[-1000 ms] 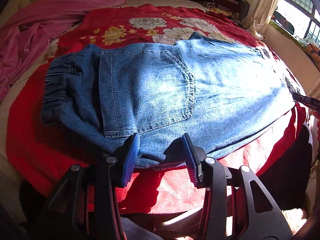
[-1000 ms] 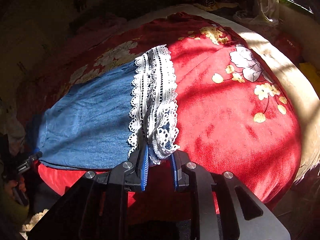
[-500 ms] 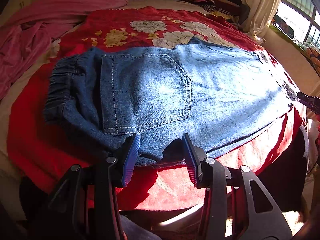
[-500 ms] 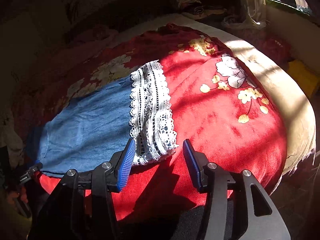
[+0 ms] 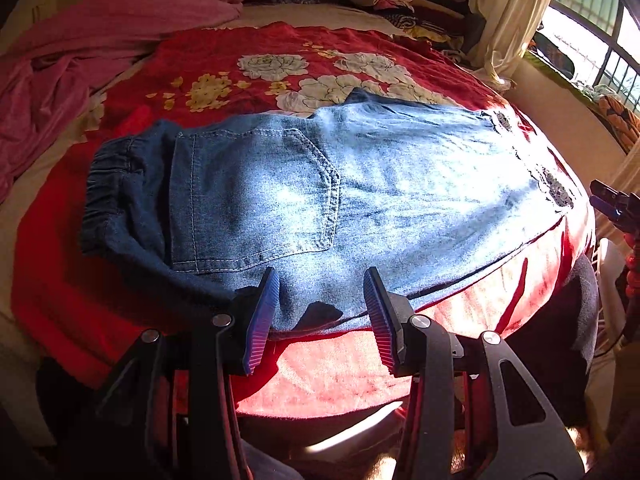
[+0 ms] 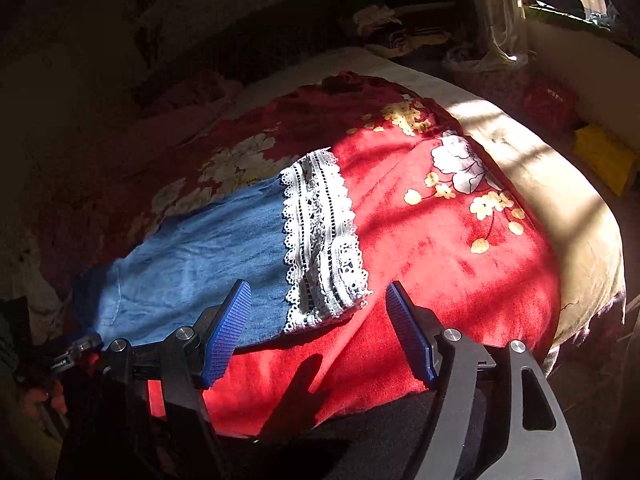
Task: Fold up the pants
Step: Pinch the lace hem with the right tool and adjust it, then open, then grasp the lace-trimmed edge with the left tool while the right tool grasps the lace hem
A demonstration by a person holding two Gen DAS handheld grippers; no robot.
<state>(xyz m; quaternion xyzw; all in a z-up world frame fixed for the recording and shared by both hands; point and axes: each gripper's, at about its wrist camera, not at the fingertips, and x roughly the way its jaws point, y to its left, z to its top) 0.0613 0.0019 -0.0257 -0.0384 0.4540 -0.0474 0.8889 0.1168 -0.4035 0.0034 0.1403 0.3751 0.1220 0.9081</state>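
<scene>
Blue denim pants [image 5: 360, 192] lie flat on a red flowered blanket [image 5: 248, 56], elastic waistband [image 5: 104, 188] at the left, back pocket up, white lace cuffs at the far right. My left gripper [image 5: 320, 312] is open, its jaws just above the pants' near edge, holding nothing. In the right wrist view the pants [image 6: 192, 264] end in the lace cuff [image 6: 320, 240]. My right gripper [image 6: 320, 336] is open and empty just before the cuff's near corner. Its tip also shows in the left wrist view [image 5: 608, 200].
A pink blanket [image 5: 80, 40] is heaped at the far left. Folded clothes [image 5: 400, 0] are stacked at the back by a cream curtain [image 5: 508, 12] and window. The bed's cream sheet [image 6: 560, 200] shows right of the red blanket [image 6: 440, 260]. A yellow object [image 6: 604, 156] lies beyond.
My right gripper let go of the lace cuff, opened wide and drew back; the cuff now lies flat. My left gripper stayed open and backed off slightly from the pants' edge.
</scene>
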